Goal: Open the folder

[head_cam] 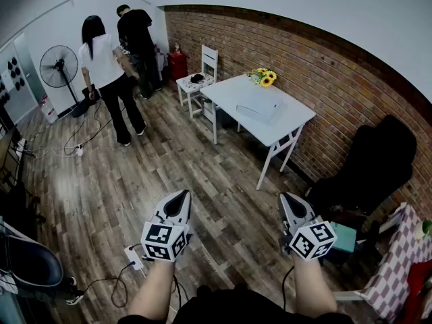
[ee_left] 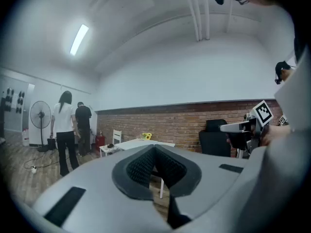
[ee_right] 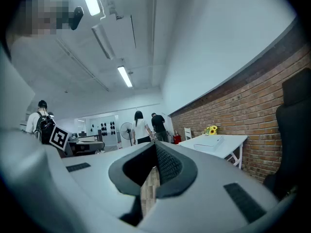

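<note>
A pale, flat folder (head_cam: pixel 258 106) lies closed on the white table (head_cam: pixel 297 117) by the brick wall, well ahead of me. In the right gripper view the folder (ee_right: pixel 210 141) shows far off to the right. My left gripper (head_cam: pixel 181 196) and right gripper (head_cam: pixel 289 200) are held side by side above the wooden floor, both pointing toward the table and far short of it. The left gripper (ee_left: pixel 154 148) has its jaws together with nothing between them. The right gripper (ee_right: pixel 156 144) also has its tips touching and holds nothing.
Sunflowers (head_cam: pixel 263 77) stand at the table's far end. Beyond are a white chair (head_cam: pixel 202 73), a red cylinder (head_cam: pixel 177 63), two people (head_cam: pixel 108 73) and a fan (head_cam: pixel 59 66). A black office chair (head_cam: pixel 371 167) sits right. A power strip (head_cam: pixel 133 256) with cables lies near my feet.
</note>
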Tool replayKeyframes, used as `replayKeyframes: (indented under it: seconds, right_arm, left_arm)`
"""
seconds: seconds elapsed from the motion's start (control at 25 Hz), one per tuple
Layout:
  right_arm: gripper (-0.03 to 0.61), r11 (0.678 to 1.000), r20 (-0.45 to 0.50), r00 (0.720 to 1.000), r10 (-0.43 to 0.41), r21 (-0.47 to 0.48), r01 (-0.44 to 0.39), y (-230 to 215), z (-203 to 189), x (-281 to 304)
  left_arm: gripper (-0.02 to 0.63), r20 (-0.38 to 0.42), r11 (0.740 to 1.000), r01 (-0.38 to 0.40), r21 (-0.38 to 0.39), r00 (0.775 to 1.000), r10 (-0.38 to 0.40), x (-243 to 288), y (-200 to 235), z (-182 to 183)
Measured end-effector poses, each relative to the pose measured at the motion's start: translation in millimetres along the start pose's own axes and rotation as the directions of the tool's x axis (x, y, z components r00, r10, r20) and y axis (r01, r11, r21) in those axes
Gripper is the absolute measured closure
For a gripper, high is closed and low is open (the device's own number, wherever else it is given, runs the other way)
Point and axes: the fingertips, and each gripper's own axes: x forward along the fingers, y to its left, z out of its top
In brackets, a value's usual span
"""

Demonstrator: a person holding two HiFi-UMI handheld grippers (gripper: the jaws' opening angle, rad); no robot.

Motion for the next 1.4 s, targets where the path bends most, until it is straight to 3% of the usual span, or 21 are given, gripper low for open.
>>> replayKeyframes:
  seconds: [0.48,0.72,0.96,1.4]
  right_arm:
    - [0.566,1.000,0.000,1.000,0.007,-0.011,-0.007,-11,-3,-10]
    - [0.566,0.997,0.021,0.999,-0.032,-0.064,0.034,-29,4,-27]
    - [0.566,1.000,0.004,1.000,-0.007,0.003,0.007,-44,-4,-49]
    - [0.565,1.000,-0.051,0.999,0.020,0.024,-0.019,-59,-22,-40]
  left_arm:
    - [0.595,-0.017,1.000,0.004,0.002,1.000,-0.004,6,-16,-6]
    - [0.595,-0.023,1.000,-0.005,0.017,1.000,0.005,10,-33,-7]
    - [0.595,-0.039,1.000,-0.011,0.011,0.999,0.012,7,-59,-15]
    - [0.595,-0.052,1.000,0.000,-0.004,0.999,0.000,34,-73,-28]
